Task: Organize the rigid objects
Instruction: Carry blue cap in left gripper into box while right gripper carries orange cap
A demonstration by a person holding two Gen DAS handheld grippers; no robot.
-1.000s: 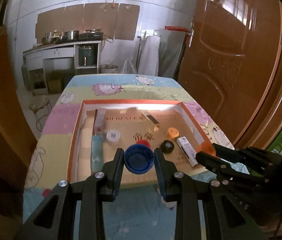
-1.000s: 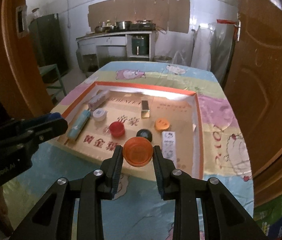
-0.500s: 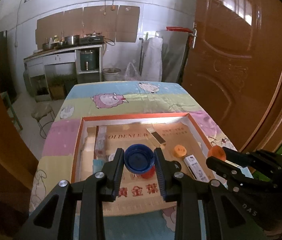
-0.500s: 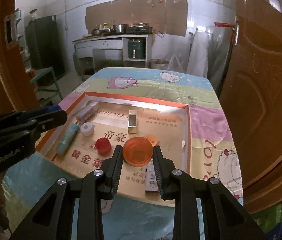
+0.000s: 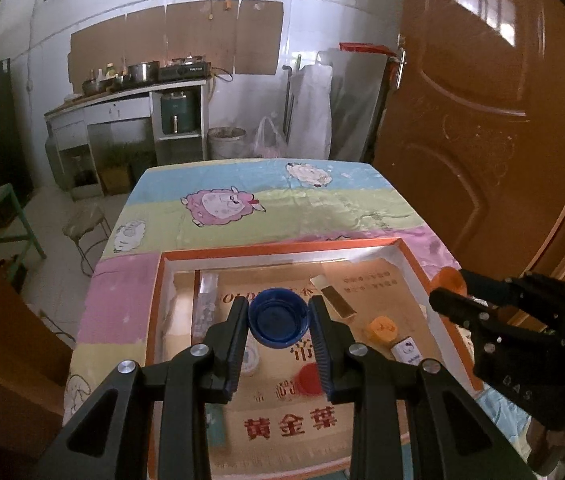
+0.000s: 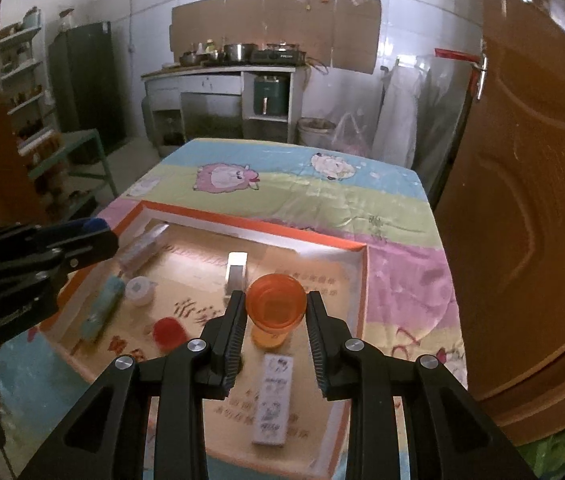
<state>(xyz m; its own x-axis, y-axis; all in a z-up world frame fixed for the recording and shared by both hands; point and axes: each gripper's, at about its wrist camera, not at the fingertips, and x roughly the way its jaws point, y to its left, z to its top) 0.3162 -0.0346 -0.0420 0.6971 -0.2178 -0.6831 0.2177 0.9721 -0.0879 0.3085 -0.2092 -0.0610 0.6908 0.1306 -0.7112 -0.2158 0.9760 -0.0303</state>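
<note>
My left gripper (image 5: pixel 278 320) is shut on a dark blue bottle cap (image 5: pixel 277 317), held above the orange-rimmed cardboard tray (image 5: pixel 242 253). My right gripper (image 6: pixel 276 310) is shut on a translucent orange cap (image 6: pixel 275 306), also above the tray (image 6: pixel 250 227). In the tray lie a red cap (image 6: pixel 169 332), a white cap (image 6: pixel 139 289), a light blue tube (image 6: pixel 102 312), a white box (image 6: pixel 272 398), a silver bar (image 6: pixel 236 274) and a small orange cap (image 5: pixel 381 328). The right gripper shows at the right of the left wrist view (image 5: pixel 448 288).
The tray sits on a table with a cartoon sheep cloth (image 5: pixel 222 204). A brown door (image 6: pixel 522 200) stands close on the right. A stool (image 5: pixel 84 220) and a green bench (image 6: pixel 82 148) stand left of the table. A kitchen counter (image 6: pixel 222 76) is at the back.
Both grippers have moved forward over the tray with their caps still held. The tray's objects now lie closer and lower in both views.
</note>
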